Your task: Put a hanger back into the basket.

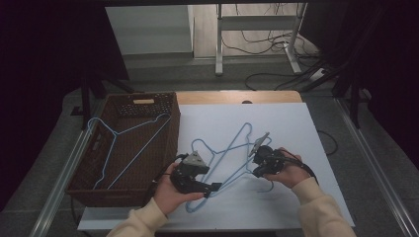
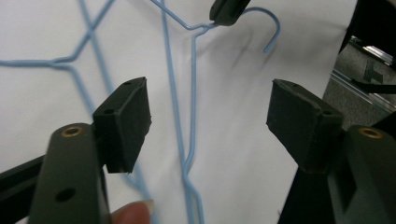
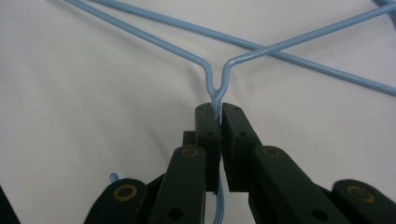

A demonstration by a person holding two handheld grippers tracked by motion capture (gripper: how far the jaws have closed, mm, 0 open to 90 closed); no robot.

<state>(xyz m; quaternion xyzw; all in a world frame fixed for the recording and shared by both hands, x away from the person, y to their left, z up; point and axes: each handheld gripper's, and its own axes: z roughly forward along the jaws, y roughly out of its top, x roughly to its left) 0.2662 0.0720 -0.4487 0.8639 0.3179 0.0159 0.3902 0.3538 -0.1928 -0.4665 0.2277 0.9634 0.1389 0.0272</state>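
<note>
On the white table top [image 1: 296, 148], two light-blue wire hangers lie overlapping between the person's hands, while two more rest in the brown wicker basket [image 1: 148, 106] at the left (so the work looks to be clearing hangers off the table into it). The right gripper [image 3: 215, 112] has its jaws pressed together on the neck of one hanger [image 3: 219, 77], just below where the two shoulder wires meet, with the hook running back under the jaws. The left gripper [image 2: 208, 126] stands over the crossed wires of the tangle near the front edge of the table, its jaws spread wide and pinching nothing; the wire of the second hanger [image 2: 175, 107] runs between its pads without touching either. By my reading roughly half the job is done: two hangers [image 1: 114, 143] are in the basket, two are left, and the gripped one has yet to be freed from its neighbour and carried across.
</note>
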